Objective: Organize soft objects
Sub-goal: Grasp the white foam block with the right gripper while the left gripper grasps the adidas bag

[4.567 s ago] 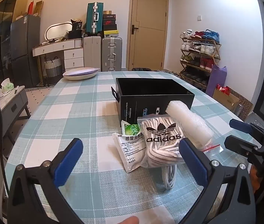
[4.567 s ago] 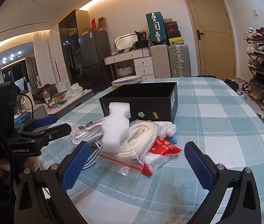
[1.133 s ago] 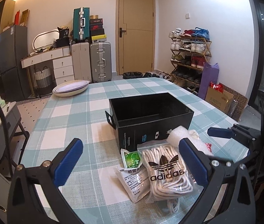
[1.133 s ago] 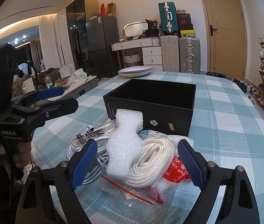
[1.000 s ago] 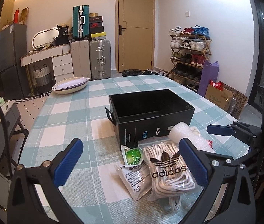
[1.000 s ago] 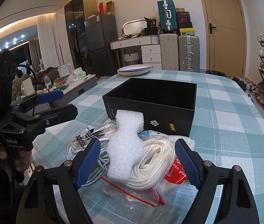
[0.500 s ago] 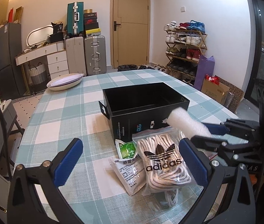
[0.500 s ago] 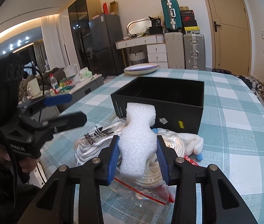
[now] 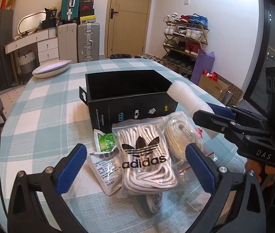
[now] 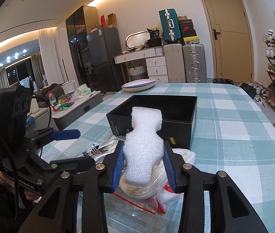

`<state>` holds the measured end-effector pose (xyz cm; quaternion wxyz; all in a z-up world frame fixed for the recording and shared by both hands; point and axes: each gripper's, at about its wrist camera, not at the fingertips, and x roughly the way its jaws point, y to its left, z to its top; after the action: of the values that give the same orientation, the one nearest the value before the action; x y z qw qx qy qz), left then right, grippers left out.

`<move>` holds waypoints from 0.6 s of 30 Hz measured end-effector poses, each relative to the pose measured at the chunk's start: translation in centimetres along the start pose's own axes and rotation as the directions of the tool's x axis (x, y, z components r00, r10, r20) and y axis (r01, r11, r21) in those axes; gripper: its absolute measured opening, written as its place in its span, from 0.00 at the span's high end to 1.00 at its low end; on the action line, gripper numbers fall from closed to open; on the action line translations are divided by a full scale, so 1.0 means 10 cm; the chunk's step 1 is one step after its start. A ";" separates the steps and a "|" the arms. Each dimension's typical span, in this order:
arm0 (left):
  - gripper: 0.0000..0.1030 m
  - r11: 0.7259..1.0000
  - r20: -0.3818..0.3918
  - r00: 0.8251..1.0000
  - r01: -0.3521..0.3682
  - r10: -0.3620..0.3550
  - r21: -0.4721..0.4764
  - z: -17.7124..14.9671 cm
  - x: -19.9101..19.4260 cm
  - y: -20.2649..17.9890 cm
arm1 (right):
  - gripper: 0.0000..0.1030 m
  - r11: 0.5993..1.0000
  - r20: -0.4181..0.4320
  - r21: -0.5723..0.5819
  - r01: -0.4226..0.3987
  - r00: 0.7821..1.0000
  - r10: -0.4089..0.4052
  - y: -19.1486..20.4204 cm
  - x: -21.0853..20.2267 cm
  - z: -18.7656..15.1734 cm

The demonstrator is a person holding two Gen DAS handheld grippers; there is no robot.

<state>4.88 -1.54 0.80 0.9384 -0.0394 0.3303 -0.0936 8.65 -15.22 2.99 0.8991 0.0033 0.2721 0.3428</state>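
My right gripper [image 10: 143,160] is shut on a white foam piece [image 10: 144,143] and holds it lifted above the pile, just in front of the open black box [image 10: 193,114]. The foam [image 9: 188,101] and the right gripper [image 9: 213,112] also show in the left wrist view, beside the box [image 9: 129,108]. My left gripper [image 9: 135,167] is open and empty, hovering over a bag of white cord marked adidas [image 9: 143,155]. A white sachet with a green corner [image 9: 102,155] and a coil of white rope in a clear bag [image 9: 178,134] lie next to it.
The checked tablecloth [image 9: 46,112] covers the table. A shallow white bowl [image 9: 51,70] stands at the far end. Suitcases [image 9: 88,40], a dresser and a shoe rack [image 9: 186,40] stand beyond the table. A low side cabinet [image 10: 75,108] with bottles is to the left.
My right gripper closed on the foam piece and lifted it off the pile toward the box. My left gripper stayed open and drifted slightly closer to the adidas bag.
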 end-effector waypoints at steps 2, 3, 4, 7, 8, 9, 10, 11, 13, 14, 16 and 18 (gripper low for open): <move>0.11 1.000 -0.019 1.000 0.022 -0.022 -0.005 -0.02 0.04 -0.01 | 0.62 1.000 0.000 -0.001 -0.001 1.000 0.001 0.01 -0.01 -0.01; 0.16 0.999 -0.029 0.999 0.030 -0.031 -0.009 -0.03 0.06 -0.01 | 0.62 1.000 0.000 -0.001 -0.002 1.000 0.002 0.01 -0.01 -0.01; 0.19 0.999 -0.038 0.998 0.039 -0.040 -0.013 -0.03 0.08 -0.01 | 0.62 1.000 0.001 -0.002 -0.003 1.000 0.003 0.02 0.00 -0.01; 0.30 0.998 -0.062 0.996 0.066 -0.067 -0.018 -0.06 0.11 -0.03 | 0.62 1.000 0.004 -0.008 0.000 1.000 0.000 0.02 -0.01 0.00; 0.33 0.997 -0.072 0.995 0.071 -0.072 -0.018 -0.06 0.13 -0.04 | 0.62 1.000 0.004 -0.009 0.002 1.000 -0.002 0.03 -0.02 0.00; 0.39 0.997 -0.084 0.994 0.074 -0.076 -0.019 -0.07 0.14 -0.05 | 0.62 1.000 0.005 -0.009 0.000 1.000 0.000 0.03 -0.01 -0.01; 0.46 0.997 -0.096 0.992 0.077 -0.079 -0.025 -0.08 0.16 -0.05 | 0.62 1.000 0.005 -0.008 0.000 1.000 0.000 0.03 -0.01 -0.01; 0.49 0.996 -0.103 0.991 0.080 -0.083 -0.033 -0.09 0.17 -0.04 | 0.62 1.000 0.005 -0.009 0.001 1.000 -0.001 0.03 -0.01 -0.01; 0.54 0.995 -0.107 0.990 0.085 -0.090 -0.049 -0.09 0.16 -0.02 | 0.62 1.000 0.006 -0.011 -0.001 1.000 0.001 0.04 -0.01 -0.01; 0.56 0.995 -0.105 0.990 0.085 -0.090 -0.051 -0.08 0.17 -0.02 | 0.62 1.000 0.008 -0.011 -0.002 1.000 0.002 0.04 -0.01 -0.01; 0.60 0.995 -0.097 0.991 0.084 -0.089 -0.053 -0.08 0.14 -0.01 | 0.62 1.000 0.010 -0.012 -0.004 1.000 0.004 0.04 -0.01 -0.01; 0.62 0.995 -0.091 0.992 0.081 -0.086 -0.051 -0.07 0.12 -0.02 | 0.62 1.000 0.011 -0.013 -0.003 1.000 0.003 0.05 -0.02 -0.01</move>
<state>5.37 -1.95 -0.43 0.9160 -0.0710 0.3739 -0.1267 8.20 -14.97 3.08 0.9002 -0.0002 0.2647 0.3458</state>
